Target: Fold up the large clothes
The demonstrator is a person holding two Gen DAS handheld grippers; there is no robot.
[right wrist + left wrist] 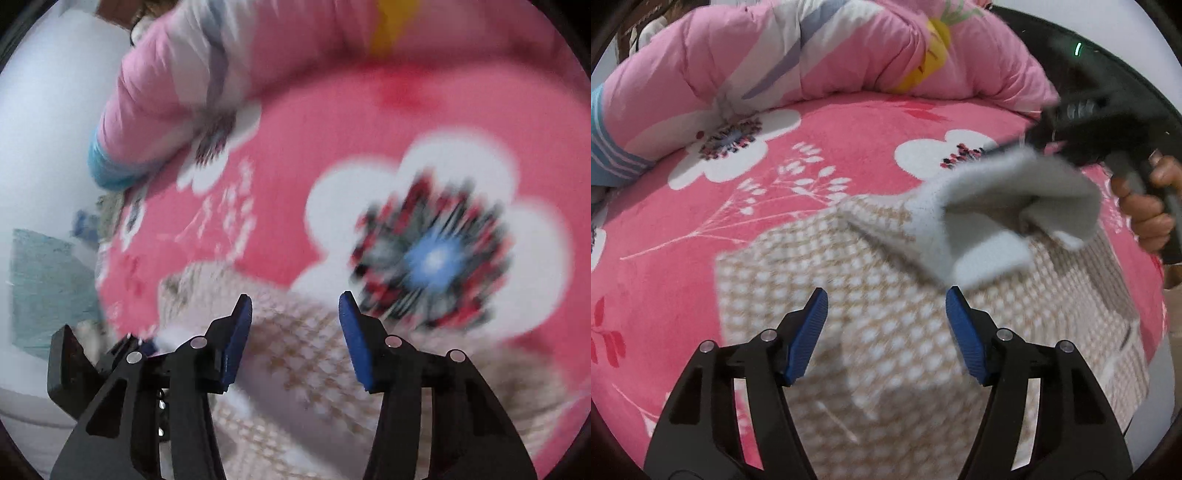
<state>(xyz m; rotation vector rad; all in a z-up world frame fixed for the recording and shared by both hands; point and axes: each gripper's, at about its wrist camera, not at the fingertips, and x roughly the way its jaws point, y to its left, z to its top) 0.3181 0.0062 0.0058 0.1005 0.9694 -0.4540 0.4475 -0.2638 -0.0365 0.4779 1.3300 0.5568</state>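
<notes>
A beige-and-white checked knit garment (886,332), partly folded on the pink floral bed (849,129), is being approached by spread, empty fingers of the left gripper (886,332) and the right gripper (295,332), with folds judged remaining.

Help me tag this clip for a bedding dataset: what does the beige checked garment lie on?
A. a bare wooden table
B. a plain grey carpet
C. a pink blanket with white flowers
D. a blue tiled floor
C: in the left wrist view the beige checked garment is spread on the pink blanket, whose white flower print shows around it on the left and far sides.
</notes>
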